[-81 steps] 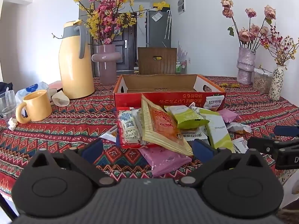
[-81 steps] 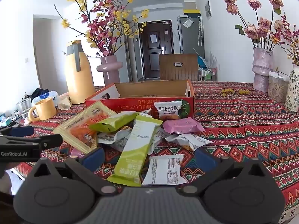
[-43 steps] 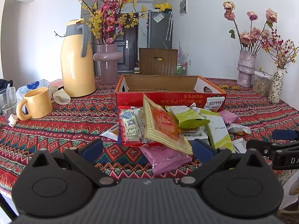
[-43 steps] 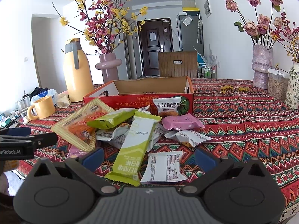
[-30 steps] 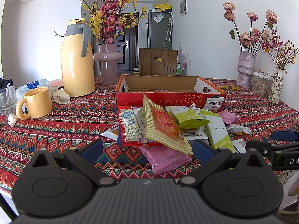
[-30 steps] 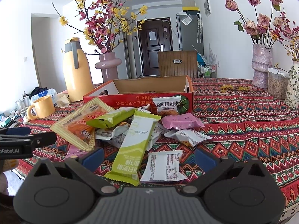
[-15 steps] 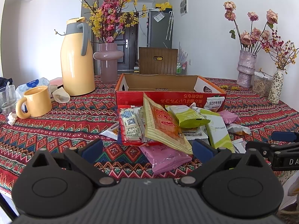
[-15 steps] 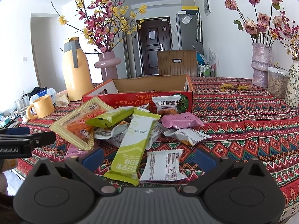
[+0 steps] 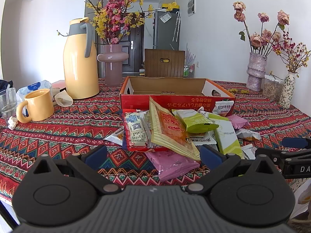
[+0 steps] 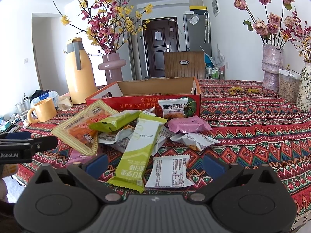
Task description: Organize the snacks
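A pile of snack packets lies in front of an open red cardboard box [image 9: 175,102], also in the right wrist view [image 10: 136,104]. The pile holds a yellow-orange flat pack [image 9: 171,130], a red-edged packet [image 9: 135,132], a pink packet [image 9: 171,164], green packets [image 9: 194,120] and a long green bar [image 10: 140,151]. A white packet [image 10: 169,171] lies nearest my right gripper. My left gripper [image 9: 153,156] is open, just short of the pink packet. My right gripper [image 10: 154,163] is open, over the long green bar and white packet. Both are empty.
A yellow thermos [image 9: 80,62], a yellow mug [image 9: 38,104], a glass [image 9: 6,102] and a pink vase [image 9: 112,64] stand at the left and back. Vases [image 9: 255,71] and a jar [image 10: 288,85] stand at the right. The patterned tablecloth [image 10: 252,128] covers the table.
Both grippers have drifted slightly; the view of the pile has barely shifted. Nothing was taken hold of or moved.
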Demonstrator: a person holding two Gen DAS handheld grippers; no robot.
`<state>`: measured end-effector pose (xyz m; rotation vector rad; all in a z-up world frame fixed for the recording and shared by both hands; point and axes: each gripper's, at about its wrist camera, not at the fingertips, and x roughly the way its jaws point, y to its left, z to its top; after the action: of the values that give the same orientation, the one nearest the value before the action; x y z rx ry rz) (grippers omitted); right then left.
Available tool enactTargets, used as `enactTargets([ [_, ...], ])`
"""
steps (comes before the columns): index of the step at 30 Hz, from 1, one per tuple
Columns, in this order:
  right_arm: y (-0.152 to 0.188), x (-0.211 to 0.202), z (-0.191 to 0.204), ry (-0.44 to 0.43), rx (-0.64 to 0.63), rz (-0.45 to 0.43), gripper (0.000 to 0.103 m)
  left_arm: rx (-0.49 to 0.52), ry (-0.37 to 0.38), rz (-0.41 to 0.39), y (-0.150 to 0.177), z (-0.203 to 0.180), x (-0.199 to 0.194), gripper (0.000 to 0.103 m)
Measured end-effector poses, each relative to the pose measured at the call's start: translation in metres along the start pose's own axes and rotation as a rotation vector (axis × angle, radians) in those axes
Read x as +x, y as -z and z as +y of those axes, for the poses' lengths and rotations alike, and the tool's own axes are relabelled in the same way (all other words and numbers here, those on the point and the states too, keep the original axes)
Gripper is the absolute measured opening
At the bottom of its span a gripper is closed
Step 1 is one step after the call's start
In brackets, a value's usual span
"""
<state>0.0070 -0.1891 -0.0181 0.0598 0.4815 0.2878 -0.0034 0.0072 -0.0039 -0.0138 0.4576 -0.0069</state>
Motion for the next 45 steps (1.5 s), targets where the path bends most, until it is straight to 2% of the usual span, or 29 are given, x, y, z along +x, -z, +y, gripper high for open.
enactTargets([
  [11, 0.0, 0.001, -0.002, -0.004, 0.008, 0.016, 0.103, -0.008, -0.002, 0.006, 0.0, 0.001, 0.0, 0.103],
  [19, 0.001, 0.0, -0.015, 0.049, -0.008, 0.043, 0.102, -0.019, -0.004, 0.013, -0.001, 0.005, 0.002, 0.103],
  [22, 0.003, 0.008, -0.022, 0.058, -0.005, 0.072, 0.094, -0.02, -0.004, 0.015, -0.001, 0.006, 0.003, 0.103],
  [24, 0.004, 0.015, -0.025, 0.053, -0.002, 0.095, 0.084, -0.02, -0.003, 0.016, 0.0, 0.007, 0.003, 0.103],
  [31, 0.002, 0.042, -0.023, 0.034, -0.013, 0.148, 0.078, -0.025, -0.004, 0.024, 0.001, 0.009, 0.003, 0.103],
  [34, 0.003, 0.054, -0.02, 0.056, -0.033, 0.174, 0.068, -0.026, -0.005, 0.026, 0.001, 0.01, 0.003, 0.103],
  [36, 0.004, 0.058, -0.017, 0.076, -0.053, 0.163, 0.061, -0.027, -0.006, 0.028, 0.002, 0.01, 0.004, 0.103],
  [41, 0.006, 0.057, -0.018, 0.07, -0.059, 0.147, 0.06, -0.029, -0.008, 0.031, 0.003, 0.01, 0.005, 0.103],
  [43, 0.006, 0.055, -0.018, 0.073, -0.059, 0.14, 0.057, -0.029, -0.009, 0.034, 0.003, 0.011, 0.005, 0.103],
  [45, 0.006, 0.053, -0.019, 0.076, -0.057, 0.134, 0.05, -0.031, -0.01, 0.036, 0.003, 0.011, 0.005, 0.103],
])
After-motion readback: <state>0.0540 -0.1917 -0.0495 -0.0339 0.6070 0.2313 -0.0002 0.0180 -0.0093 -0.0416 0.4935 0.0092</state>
